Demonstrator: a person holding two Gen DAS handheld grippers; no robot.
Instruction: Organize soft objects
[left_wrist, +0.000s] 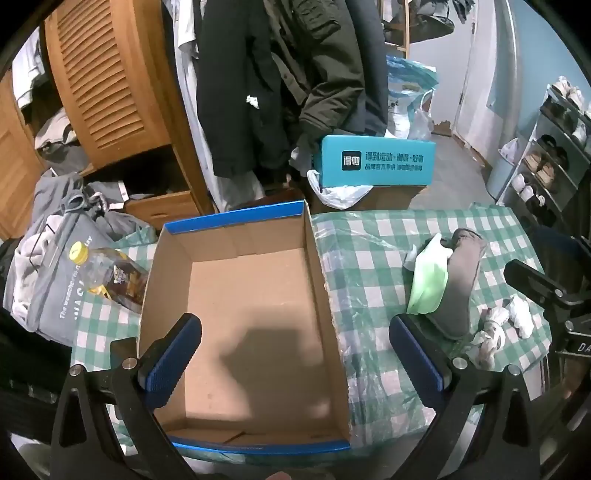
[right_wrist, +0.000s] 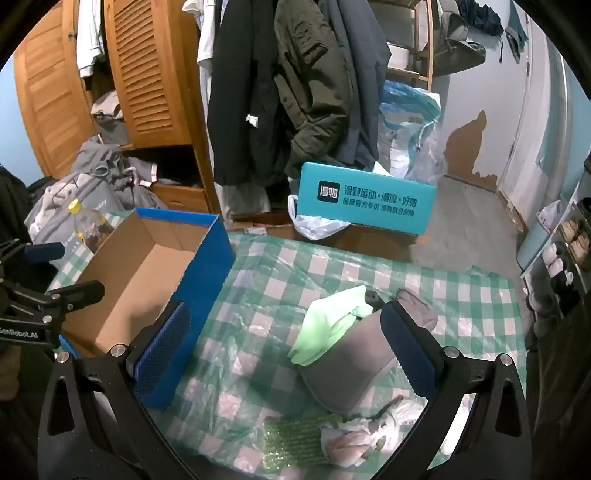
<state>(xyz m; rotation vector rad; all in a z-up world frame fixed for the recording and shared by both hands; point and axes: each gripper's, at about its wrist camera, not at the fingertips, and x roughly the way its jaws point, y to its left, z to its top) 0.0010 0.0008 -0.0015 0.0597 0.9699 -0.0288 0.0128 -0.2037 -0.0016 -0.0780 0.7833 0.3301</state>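
Observation:
An empty cardboard box (left_wrist: 255, 314) with a blue outside sits on the green checked tablecloth; it also shows in the right wrist view (right_wrist: 147, 266). My left gripper (left_wrist: 295, 354) is open above the box. A grey soft insole (right_wrist: 351, 365) lies right of the box with a light green cloth (right_wrist: 328, 325) on its far end. Both show in the left wrist view, insole (left_wrist: 460, 280) and cloth (left_wrist: 428, 280). Crumpled white tissue (right_wrist: 362, 432) and a piece of green bubble wrap (right_wrist: 295, 439) lie near the front edge. My right gripper (right_wrist: 288, 354) is open above the insole, empty.
A plastic bottle (left_wrist: 110, 273) with a yellow cap lies left of the box, beside a grey bag (left_wrist: 55, 280). A teal carton (right_wrist: 365, 199) stands behind the table on brown boxes. Coats hang behind; a shoe rack (left_wrist: 550, 155) stands at the right.

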